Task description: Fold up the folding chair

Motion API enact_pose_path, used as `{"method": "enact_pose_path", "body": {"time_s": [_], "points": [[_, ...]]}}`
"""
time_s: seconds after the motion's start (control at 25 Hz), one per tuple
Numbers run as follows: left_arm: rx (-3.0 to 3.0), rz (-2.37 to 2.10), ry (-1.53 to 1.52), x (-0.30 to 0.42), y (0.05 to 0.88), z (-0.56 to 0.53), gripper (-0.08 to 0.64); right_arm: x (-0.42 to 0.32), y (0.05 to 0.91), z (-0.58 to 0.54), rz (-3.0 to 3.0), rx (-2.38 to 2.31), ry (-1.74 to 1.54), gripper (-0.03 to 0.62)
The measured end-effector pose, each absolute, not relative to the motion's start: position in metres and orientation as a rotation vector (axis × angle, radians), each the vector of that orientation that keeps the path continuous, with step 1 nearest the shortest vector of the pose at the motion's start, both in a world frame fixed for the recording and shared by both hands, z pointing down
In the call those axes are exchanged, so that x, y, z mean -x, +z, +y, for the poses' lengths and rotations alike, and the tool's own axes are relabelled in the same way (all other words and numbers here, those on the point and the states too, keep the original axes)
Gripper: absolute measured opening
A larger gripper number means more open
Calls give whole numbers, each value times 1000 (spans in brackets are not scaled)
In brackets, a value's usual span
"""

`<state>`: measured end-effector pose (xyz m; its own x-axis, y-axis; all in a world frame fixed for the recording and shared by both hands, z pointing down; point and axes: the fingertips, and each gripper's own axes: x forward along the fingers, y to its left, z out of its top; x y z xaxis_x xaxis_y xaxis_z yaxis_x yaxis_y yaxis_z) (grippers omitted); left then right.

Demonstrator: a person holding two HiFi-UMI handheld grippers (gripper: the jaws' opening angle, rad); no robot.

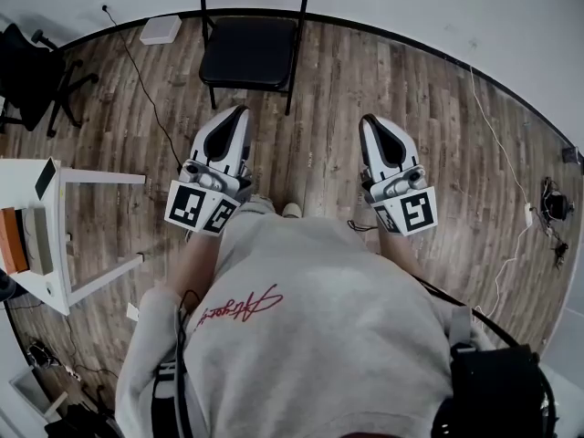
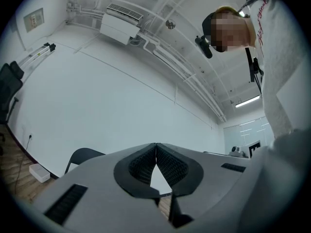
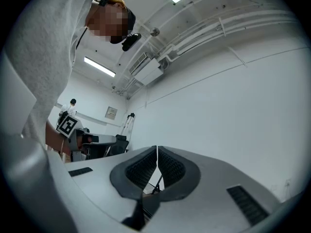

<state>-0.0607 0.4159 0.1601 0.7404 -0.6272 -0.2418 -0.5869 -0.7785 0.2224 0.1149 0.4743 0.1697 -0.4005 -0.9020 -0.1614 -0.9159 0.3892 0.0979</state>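
Left gripper point(image 2: 156, 148) and right gripper point(image 3: 157, 150), each with jaws pressed together on nothing, pointed toward the folding chair point(image 1: 251, 51), which stood open on the wooden floor point(image 1: 347, 89) ahead, apart from both. It was judged stiff, metal-framed, moderately heavy and hinged, best taken at the backrest top and the seat's front edge. Red script on the sweatshirt point(image 1: 239, 307) was illegible, and no brand showed.

A white table point(image 1: 96, 177), black office chair point(image 1: 27, 76) and white box point(image 1: 161, 29) stand on wood floor point(image 1: 365, 80).
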Motion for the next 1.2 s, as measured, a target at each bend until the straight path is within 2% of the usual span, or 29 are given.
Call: {"method": "enact_pose_path", "body": {"time_s": [0.28, 0.6, 1.2], "points": [[-2722, -1070, -449, 66, 173, 408, 17, -132, 181, 459, 2581, 1658, 239, 20], [-2744, -1038, -483, 47, 172, 349, 17, -142, 180, 404, 2548, 1708, 283, 20], [-2679, -1058, -412, 31, 196, 115, 18, -155, 196, 154, 2516, 1807, 218, 20]]}}
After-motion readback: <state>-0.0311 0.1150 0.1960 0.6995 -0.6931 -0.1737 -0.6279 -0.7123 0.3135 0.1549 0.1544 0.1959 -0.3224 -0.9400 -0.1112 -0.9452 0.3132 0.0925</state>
